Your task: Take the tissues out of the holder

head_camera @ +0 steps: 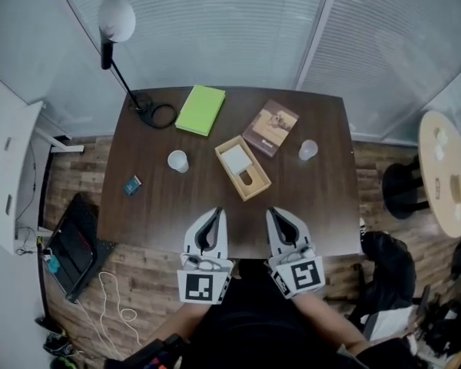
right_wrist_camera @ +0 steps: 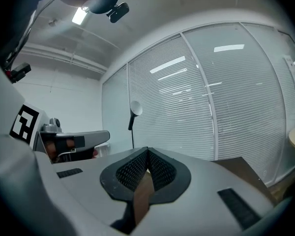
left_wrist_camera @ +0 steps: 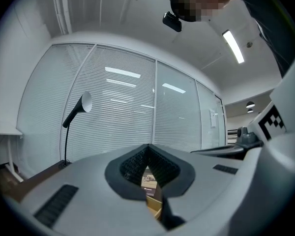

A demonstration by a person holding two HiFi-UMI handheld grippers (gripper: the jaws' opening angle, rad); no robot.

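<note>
A light wooden tissue holder [head_camera: 246,177] lies at an angle in the middle of the dark table [head_camera: 154,214], with white tissues [head_camera: 235,158] in its far half. My left gripper [head_camera: 217,214] and my right gripper [head_camera: 273,214] hover side by side over the table's near edge, both short of the holder and apart from it. Each is shut with nothing between its jaws. In the left gripper view, the left gripper [left_wrist_camera: 148,154] shows a sliver of the holder [left_wrist_camera: 156,206] through the slit below its tips. The right gripper [right_wrist_camera: 147,157] shows only table wood there.
Two clear cups [head_camera: 177,161] [head_camera: 308,150] stand left and right of the holder. A green book [head_camera: 200,110] and a brown book [head_camera: 270,127] lie at the back. A lamp [head_camera: 117,19] stands at the back left, a small blue packet [head_camera: 133,184] at the left. A round side table [head_camera: 446,171] stands to the right.
</note>
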